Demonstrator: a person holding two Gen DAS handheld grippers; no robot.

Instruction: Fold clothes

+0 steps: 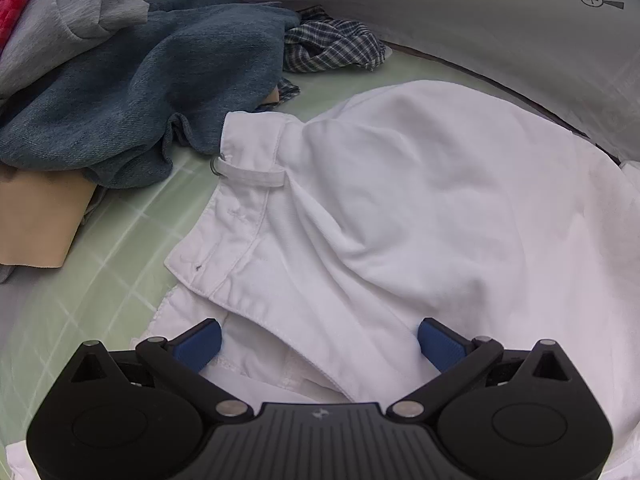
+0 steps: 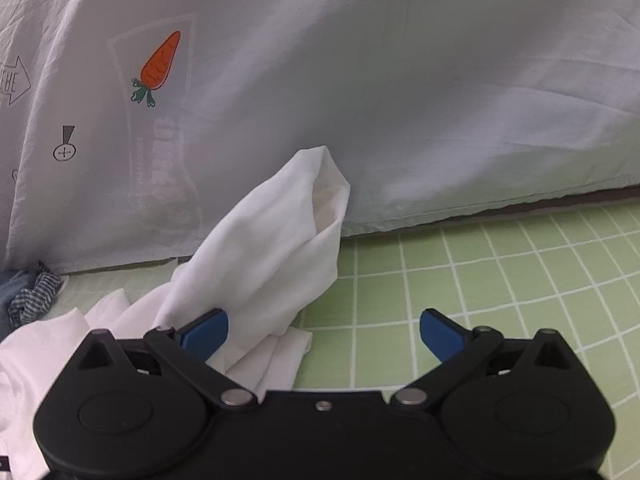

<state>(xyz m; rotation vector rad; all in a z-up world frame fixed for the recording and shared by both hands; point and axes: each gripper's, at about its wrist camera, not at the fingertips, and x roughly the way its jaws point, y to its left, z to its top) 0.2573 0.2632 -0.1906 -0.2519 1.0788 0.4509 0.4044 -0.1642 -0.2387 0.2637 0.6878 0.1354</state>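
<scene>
Denim garment (image 1: 132, 92), plaid cloth (image 1: 332, 46) and grey clothing (image 1: 80, 4) crowd beyond the white garment (image 1: 400, 200), which we see rumpled on the green checked sheet (image 2: 500, 292). Our left gripper (image 1: 318, 342) hovers over its waistband, fingers wide; right gripper (image 2: 324, 334), equally wide, sits beside its raised fold.
</scene>
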